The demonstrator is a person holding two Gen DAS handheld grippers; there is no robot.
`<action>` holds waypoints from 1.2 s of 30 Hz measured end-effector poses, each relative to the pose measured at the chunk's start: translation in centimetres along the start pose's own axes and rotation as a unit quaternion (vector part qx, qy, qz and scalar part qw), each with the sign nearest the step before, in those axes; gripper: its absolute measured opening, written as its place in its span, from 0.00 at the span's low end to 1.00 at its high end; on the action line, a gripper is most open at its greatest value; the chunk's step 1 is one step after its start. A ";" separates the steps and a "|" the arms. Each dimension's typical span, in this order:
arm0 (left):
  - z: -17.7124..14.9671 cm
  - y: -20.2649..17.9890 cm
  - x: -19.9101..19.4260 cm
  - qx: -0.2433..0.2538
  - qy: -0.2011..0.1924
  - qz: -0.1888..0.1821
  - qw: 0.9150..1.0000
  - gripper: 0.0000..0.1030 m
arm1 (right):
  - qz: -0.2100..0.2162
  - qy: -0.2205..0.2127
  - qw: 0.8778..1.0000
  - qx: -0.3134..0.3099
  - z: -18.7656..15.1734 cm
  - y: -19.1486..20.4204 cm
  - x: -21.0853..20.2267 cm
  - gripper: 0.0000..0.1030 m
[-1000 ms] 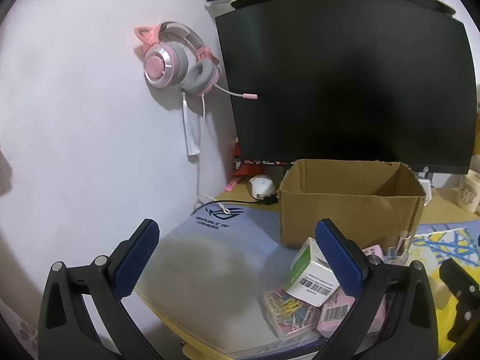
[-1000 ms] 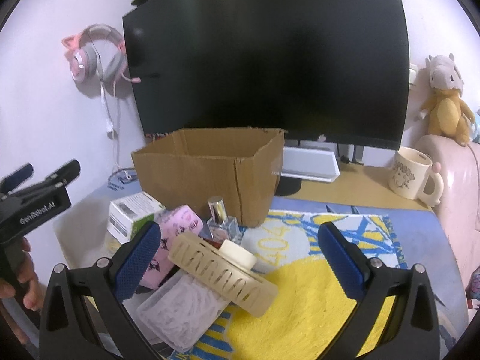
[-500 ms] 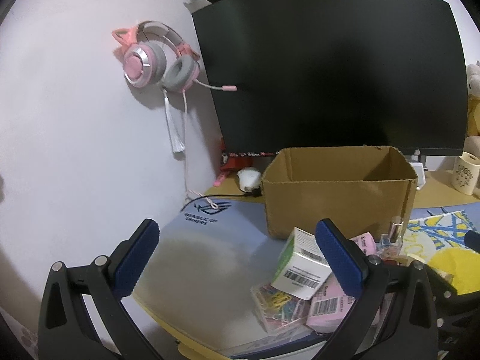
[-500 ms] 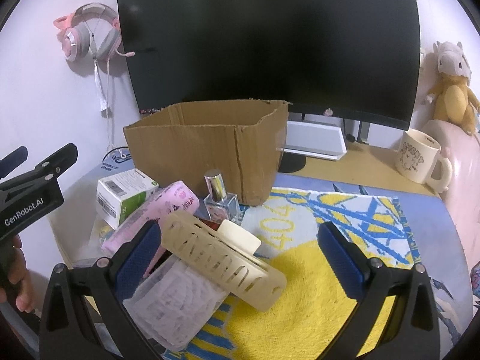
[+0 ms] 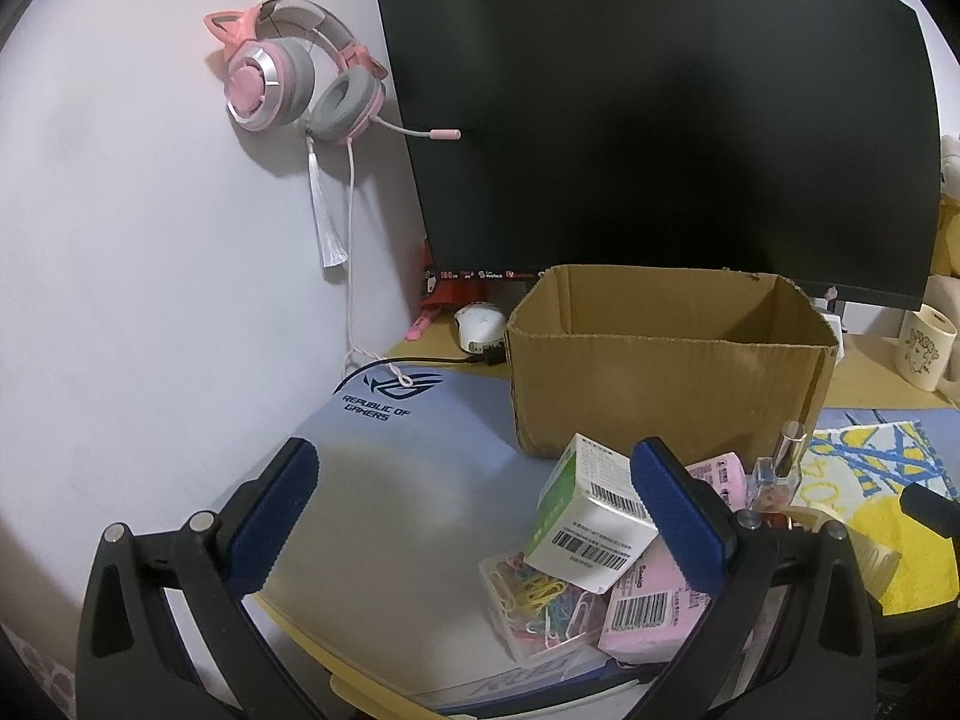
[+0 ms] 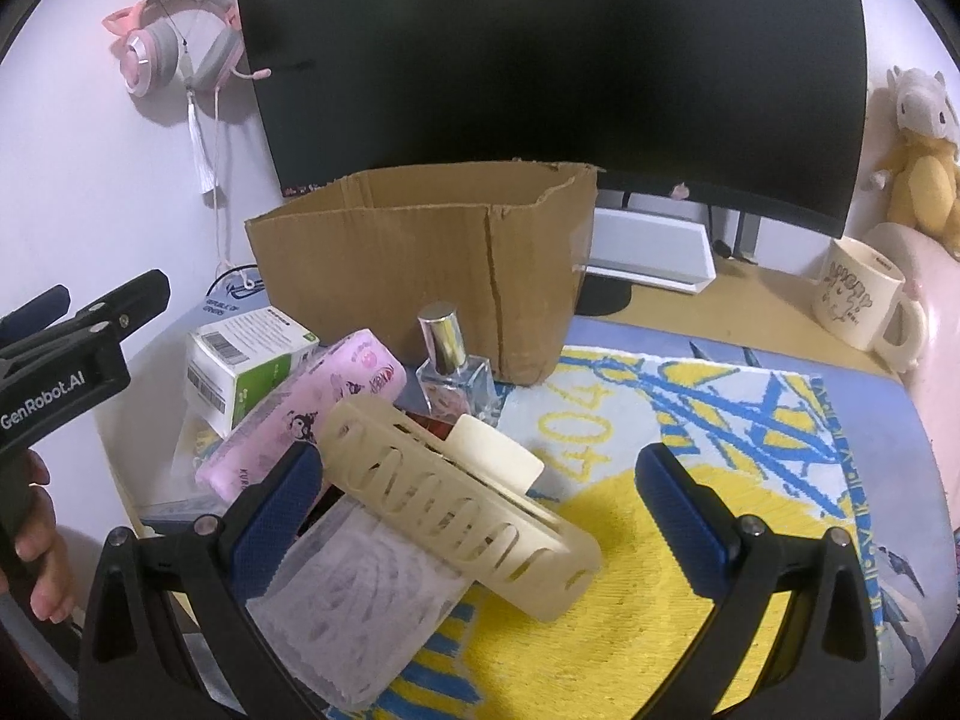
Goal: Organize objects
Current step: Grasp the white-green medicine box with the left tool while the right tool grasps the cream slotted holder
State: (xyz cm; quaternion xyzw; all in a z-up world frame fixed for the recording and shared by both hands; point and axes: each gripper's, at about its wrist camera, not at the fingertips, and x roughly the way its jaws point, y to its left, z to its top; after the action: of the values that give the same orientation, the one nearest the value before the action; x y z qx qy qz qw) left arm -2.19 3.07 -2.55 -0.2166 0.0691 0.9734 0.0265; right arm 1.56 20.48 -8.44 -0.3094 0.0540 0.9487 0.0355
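Cardboard box (image 6: 420,276), open-topped, corrugated and torn along its rim, stands on the tabletop (image 5: 414,516) just in front of a black curved monitor (image 6: 540,60); its inside shows only bare brown walls in the left wrist view. Near its front lies a jumbled heap. A clear plastic case (image 5: 540,600) holds coloured paper clips. A white and green carton (image 5: 591,510) with barcodes leans tilted on that case and on a soft pink pack (image 6: 300,414) printed with cartoon figures. A square glass bottle (image 6: 453,378) with a silver cap stands upright just beside the box. A cream slotted holder (image 6: 456,510), long and rounded, lies tilted across a clear packet (image 6: 354,606) of white stuff, with a cream block (image 6: 495,459) touching its far side. A yellow and blue towel mat (image 6: 690,480), nubbly, covers the right of the tabletop.

Left tongs (image 5: 480,516) gape wide with nothing between the ridged blue pads (image 5: 273,516), hovering above a grey mouse mat (image 5: 384,480). Right tongs (image 6: 480,516) are likewise spread wide and grip nothing, hovering over the holder. A cream mug (image 6: 858,300) stands far right, and a pink headset (image 5: 294,90) hangs on the wall.
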 end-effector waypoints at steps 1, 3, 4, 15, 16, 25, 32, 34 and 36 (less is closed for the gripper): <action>0.0 0.0 0.1 0.000 0.002 0.000 1.000 1.00 | 0.002 0.001 1.000 0.002 0.0 0.0 0.1 1.00; -0.1 0.0 0.4 -0.001 0.007 0.000 1.000 1.00 | 0.010 0.006 1.000 0.011 0.1 -0.2 0.3 1.00; -0.1 0.1 0.7 -0.001 0.013 -0.001 1.000 1.00 | 0.012 0.006 1.000 0.014 0.1 -0.3 0.4 1.00; -0.4 0.9 1.9 -0.025 0.033 -0.012 0.999 1.00 | 0.052 0.031 0.996 0.060 0.2 -1.4 1.8 1.00; -0.4 0.8 2.0 -0.022 0.034 -0.013 0.999 1.00 | 0.056 0.033 0.996 0.064 0.2 -1.5 2.0 1.00; -1.0 0.0 3.8 -0.016 0.070 -0.048 0.996 1.00 | 0.076 0.049 0.992 0.088 0.0 -2.1 2.4 1.00; -1.3 -0.2 4.5 -0.024 0.090 -0.061 0.994 1.00 | 0.082 0.063 0.991 0.081 -0.3 -1.9 2.7 1.00; -1.4 -0.3 4.4 -0.025 0.090 -0.067 0.993 1.00 | 0.081 0.067 0.992 0.073 -0.4 -1.6 2.8 1.00; -1.4 -0.5 4.4 -0.022 0.092 -0.073 0.993 1.00 | 0.076 0.072 0.992 0.064 -0.5 -1.4 2.9 1.00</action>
State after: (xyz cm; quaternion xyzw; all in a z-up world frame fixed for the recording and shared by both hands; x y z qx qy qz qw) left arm -5.56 3.43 -5.75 -0.3098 0.0338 0.9463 0.0860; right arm -0.41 21.92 -10.67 -0.3686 0.1405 0.9187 -0.0212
